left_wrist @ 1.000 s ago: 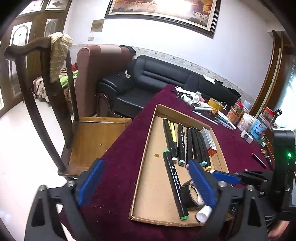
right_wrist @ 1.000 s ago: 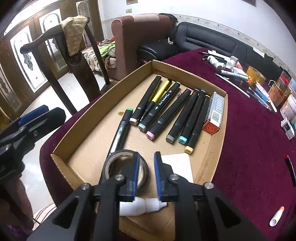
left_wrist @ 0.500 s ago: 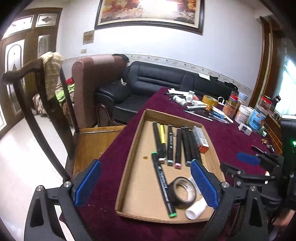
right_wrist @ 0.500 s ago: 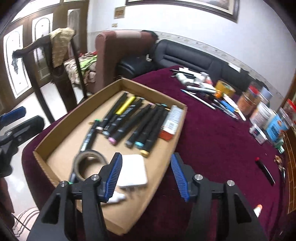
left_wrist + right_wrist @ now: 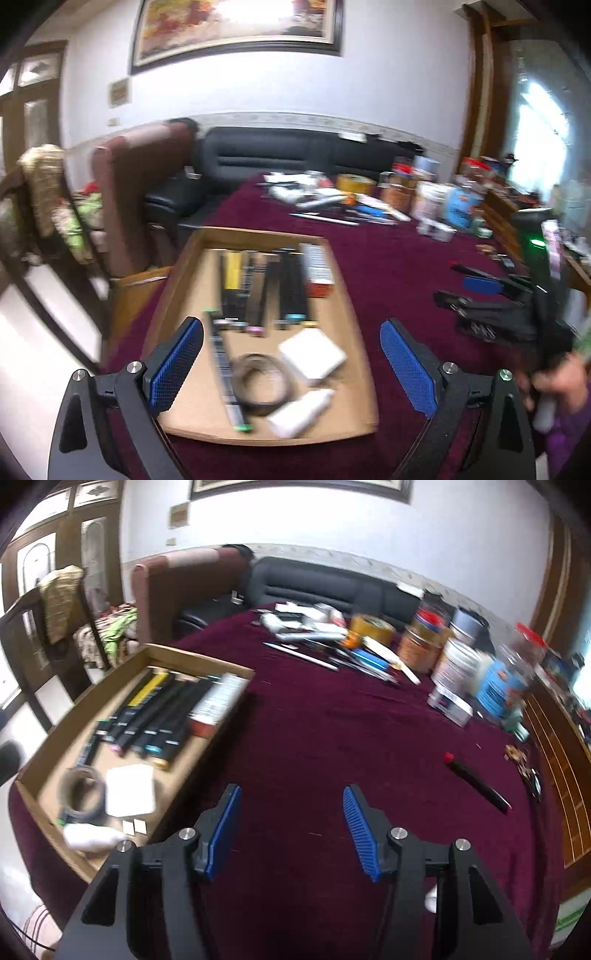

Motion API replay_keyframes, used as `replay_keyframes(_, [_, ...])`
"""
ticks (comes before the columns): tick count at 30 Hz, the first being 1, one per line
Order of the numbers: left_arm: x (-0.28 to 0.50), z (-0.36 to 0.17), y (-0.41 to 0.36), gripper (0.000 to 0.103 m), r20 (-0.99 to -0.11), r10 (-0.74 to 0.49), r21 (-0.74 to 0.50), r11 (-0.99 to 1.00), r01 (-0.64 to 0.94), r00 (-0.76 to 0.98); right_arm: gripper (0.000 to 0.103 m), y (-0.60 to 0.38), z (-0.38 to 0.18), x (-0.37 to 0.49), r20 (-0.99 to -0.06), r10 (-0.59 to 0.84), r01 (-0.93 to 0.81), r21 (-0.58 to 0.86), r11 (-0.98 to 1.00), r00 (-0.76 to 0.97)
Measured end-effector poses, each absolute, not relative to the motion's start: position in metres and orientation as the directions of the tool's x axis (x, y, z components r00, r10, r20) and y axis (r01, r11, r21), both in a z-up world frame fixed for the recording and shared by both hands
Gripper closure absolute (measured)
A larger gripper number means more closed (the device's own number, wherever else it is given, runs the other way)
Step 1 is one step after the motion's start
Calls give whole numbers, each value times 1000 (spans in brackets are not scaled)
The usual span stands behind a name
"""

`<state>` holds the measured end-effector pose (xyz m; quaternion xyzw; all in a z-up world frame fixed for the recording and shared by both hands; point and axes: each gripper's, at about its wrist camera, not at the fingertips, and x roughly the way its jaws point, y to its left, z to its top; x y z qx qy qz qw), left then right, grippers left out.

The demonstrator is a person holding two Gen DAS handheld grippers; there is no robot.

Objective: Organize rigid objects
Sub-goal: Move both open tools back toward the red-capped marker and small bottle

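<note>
Holding markers (image 5: 155, 716), a tape roll (image 5: 83, 788) and a white pad (image 5: 130, 790), the cardboard tray (image 5: 207, 666) sits on the tabletop (image 5: 332, 738); labels blur unreadably. Left tool (image 5: 291, 363) and right tool (image 5: 291, 829) both gape, empty.

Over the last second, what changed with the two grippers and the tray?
The right gripper opened its fingers, leaving the white pad in the tray, and swung right over the cloth. The left gripper rose, open throughout. The markers and tape stayed put.

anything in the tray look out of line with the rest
Yes. In the cardboard tray, the green-capped marker lies apart from the tidy marker row, nearer the front, with the tape roll against it. A loose red-capped marker lies outside on the cloth.
</note>
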<state>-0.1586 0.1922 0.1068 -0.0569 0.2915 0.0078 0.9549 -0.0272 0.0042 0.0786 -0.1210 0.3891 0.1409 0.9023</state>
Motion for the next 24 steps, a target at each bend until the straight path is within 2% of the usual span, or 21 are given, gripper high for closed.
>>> replay_keyframes(5, [-148,105,155,5,-585,-211,-180,975,128,783,45,-104,65,23,-785,55,-158,-56,986,617])
replay_keyframes(9, [-137,96,126,5,-617,-274,-188,962,201,738,45,-195,59,47,-811,18,-6,18,1000,585])
replay_keyframes(11, [-130,90,112,5,-643,-277,-177,961,213,714,45,-219,58,55,-808,-13,25,2,1000,589])
replay_keyframes(16, [-118,73,92,5,-721,-247,-146,967,207,647,45,-235,50,85,-808,-37,-7,-51,999,587])
replay_keyframes(24, [-120,67,97,5,-753,-212,-123,975,182,623,45,-200,35,138,-825,44,-167,-61,984,564])
